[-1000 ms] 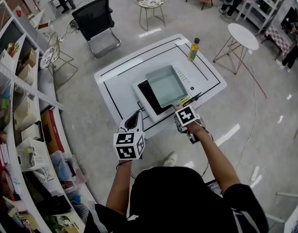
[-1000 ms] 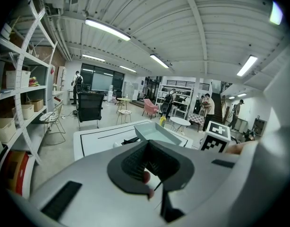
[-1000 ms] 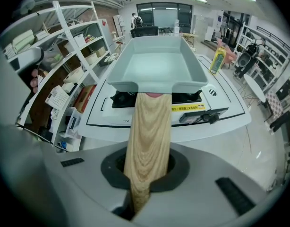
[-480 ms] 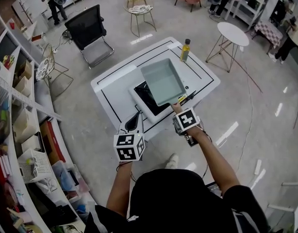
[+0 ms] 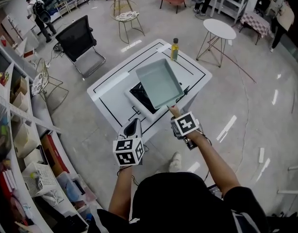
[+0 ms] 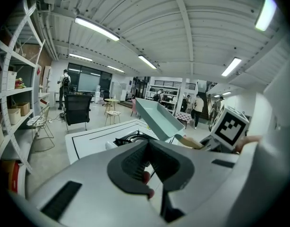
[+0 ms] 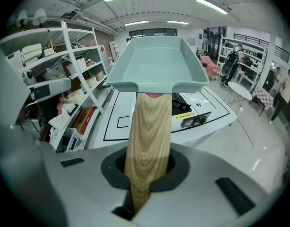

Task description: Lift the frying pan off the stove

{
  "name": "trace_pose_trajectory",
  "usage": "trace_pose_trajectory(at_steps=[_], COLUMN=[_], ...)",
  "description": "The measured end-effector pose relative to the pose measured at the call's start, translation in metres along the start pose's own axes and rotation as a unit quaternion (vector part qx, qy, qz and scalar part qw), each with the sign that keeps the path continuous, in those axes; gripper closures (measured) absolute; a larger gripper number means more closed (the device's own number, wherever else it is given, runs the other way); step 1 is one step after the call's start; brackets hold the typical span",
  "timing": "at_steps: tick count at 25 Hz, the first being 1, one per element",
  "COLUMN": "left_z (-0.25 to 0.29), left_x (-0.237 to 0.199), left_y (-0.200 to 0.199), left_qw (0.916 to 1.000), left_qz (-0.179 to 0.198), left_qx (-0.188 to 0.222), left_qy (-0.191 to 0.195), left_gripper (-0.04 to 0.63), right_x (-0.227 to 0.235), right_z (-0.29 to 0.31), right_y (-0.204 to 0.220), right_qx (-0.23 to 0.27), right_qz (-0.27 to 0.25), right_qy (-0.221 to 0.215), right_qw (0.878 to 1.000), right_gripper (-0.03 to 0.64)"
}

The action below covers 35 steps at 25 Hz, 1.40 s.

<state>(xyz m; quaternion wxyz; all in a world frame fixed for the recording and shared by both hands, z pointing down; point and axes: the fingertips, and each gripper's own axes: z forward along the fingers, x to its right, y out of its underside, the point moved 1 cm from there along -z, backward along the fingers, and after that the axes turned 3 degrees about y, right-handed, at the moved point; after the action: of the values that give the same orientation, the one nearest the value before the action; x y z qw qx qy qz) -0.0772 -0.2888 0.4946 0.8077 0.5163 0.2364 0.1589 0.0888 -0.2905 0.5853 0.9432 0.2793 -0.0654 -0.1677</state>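
Observation:
A pale green rectangular frying pan [image 5: 158, 81] hangs in the air above the black stove [image 5: 138, 92] on the white table [image 5: 110, 86]. My right gripper [image 5: 175, 114] is shut on the pan's wooden handle [image 5: 173, 109]. In the right gripper view the handle [image 7: 147, 136] runs out from between the jaws up to the pan [image 7: 157, 63], with the stove [image 7: 188, 107] well below. My left gripper [image 5: 134, 124] hovers at the table's near edge, shut and holding nothing. From the left gripper view [image 6: 148, 176] the tilted pan [image 6: 159, 117] floats over the stove [image 6: 128, 137].
An oil bottle [image 5: 174, 48] stands at the table's far corner. A black office chair [image 5: 78, 38], a round white side table [image 5: 221, 29] and wire stools stand beyond. Shelving [image 5: 13, 110] runs along the left. People stand far off.
The pan has risen off the stove and moved away from me with the right gripper, tilting a little. The left gripper has stayed near the table's edge.

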Motion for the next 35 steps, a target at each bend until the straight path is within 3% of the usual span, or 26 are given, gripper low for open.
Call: trace_pose_trajectory(at_steps=[4,18,24,28,35], left_z=[-0.013,-0.047,-0.051,-0.053,-0.063], left_x=[0.005,0.013,0.025,0.034,0.063], left_y=[0.006,0.028,0.021,0.006,0.011], left_qw=[0.9999,0.9986,0.9966,0.9955,0.9948], left_qz=[0.005,0.018,-0.016,-0.005,0.009], left_qx=[-0.001,-0.006,0.004,0.026,0.024], left_qy=[0.011,0.049,0.080,0.091,0.099], left_gripper=[0.584,0.584,0.584,0.584,0.584], right_x=[-0.012,-0.042,-0.043,-0.046,-0.043], right_z=[-0.006,-0.039,-0.052,-0.059,-0.082], right_y=[0.014,0.044,0.057,0.057,0.072], right_qx=[0.003,0.030,0.035,0.050,0.058], right_qz=[0.016,0.054,0.067,0.066,0.067], right_qy=[-0.013,0.015,0.025,0.027,0.035], right_qw=[1.000,0.998,0.997,0.996,0.995], right_gripper=[0.604,0.604,0.604,0.604,0.603])
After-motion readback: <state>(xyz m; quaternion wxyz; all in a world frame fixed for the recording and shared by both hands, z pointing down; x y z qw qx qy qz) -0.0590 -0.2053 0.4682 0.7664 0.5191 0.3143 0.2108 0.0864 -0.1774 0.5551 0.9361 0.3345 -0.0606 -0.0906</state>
